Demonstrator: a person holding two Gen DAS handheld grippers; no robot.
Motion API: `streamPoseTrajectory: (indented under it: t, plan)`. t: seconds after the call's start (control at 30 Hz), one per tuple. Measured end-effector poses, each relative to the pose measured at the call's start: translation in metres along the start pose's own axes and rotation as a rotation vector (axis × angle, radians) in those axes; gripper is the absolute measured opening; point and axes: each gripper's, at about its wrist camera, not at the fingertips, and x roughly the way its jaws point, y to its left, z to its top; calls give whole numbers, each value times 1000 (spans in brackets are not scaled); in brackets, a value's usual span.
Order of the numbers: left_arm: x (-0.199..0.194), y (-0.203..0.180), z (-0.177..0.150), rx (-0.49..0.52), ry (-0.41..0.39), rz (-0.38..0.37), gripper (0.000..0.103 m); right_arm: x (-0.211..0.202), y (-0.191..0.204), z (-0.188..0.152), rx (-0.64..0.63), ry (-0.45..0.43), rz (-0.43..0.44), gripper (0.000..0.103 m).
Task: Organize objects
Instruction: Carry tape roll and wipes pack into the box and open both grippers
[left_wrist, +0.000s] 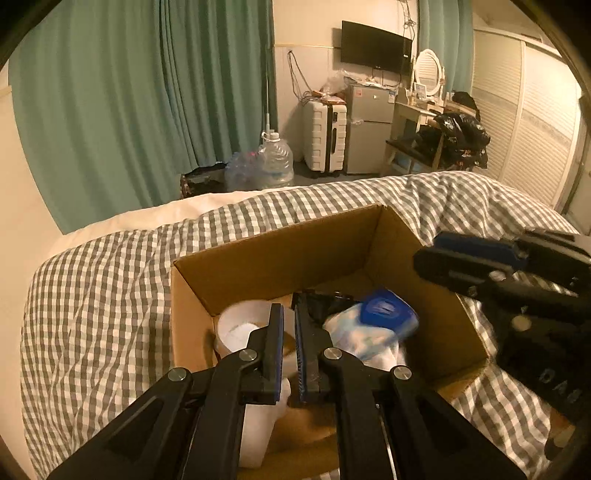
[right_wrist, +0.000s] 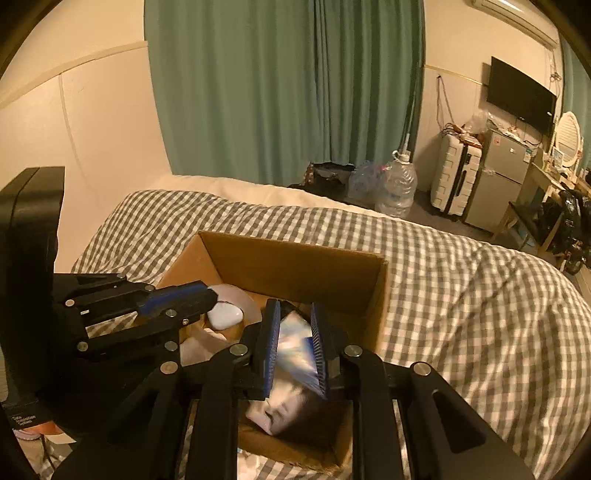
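Note:
An open cardboard box (left_wrist: 280, 254) sits on a checked bedspread; it also shows in the right wrist view (right_wrist: 295, 266). Inside lie a roll of clear tape (left_wrist: 240, 325), a wet-wipes pack with a blue lid (left_wrist: 384, 310) and a black item (left_wrist: 325, 302). My left gripper (left_wrist: 289, 317) hovers over the box's near side, its jaws nearly together with nothing between them. My right gripper (right_wrist: 293, 321) is over the box, jaws a little apart, with the blurred wipes pack (right_wrist: 295, 347) between them. A white earbud case (right_wrist: 224, 314) lies by the tape.
The checked bedspread (left_wrist: 110, 295) covers the bed around the box. Beyond the bed are green curtains (left_wrist: 147, 92), a water jug (left_wrist: 275, 158), a white suitcase (left_wrist: 325, 136), a small fridge (left_wrist: 369, 125) and a cluttered desk (left_wrist: 436, 129).

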Motion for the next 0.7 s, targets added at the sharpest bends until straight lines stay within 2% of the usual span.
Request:
streamPoseTrajectory:
  t: [0.07,0.1,0.17,0.2,0.27,0.37,0.53,0.7]
  plan:
    - [-7,-1,-1,4,6,12,13,-12,-3,0,8,-16,-10,33]
    - [-12,-2,-1,6,8,18,16,-20,-4,0,11,-25,-15,36]
    - [-26,0,-4,1,0,34,31,-35,-3,1,10,-40,-29,43]
    - [-34,1,-5,-1,-9,40,34,-46,-3,1,8,-50,-37,45]
    - [-53,4,-9,-4,-26,55,56,-60,-1,3,7,-65,-43,61]
    - [-77,4,-13,-9,-57,90,82,-88,3,3,1,-94,-42,76]
    - [-110,7,-25,-28,-78,149,95,-117,9,-4,-7,-118,-56,83]
    - [-129,14,-43,-75,-78,203,99,-140,14,-18,-6,-144,-48,83]
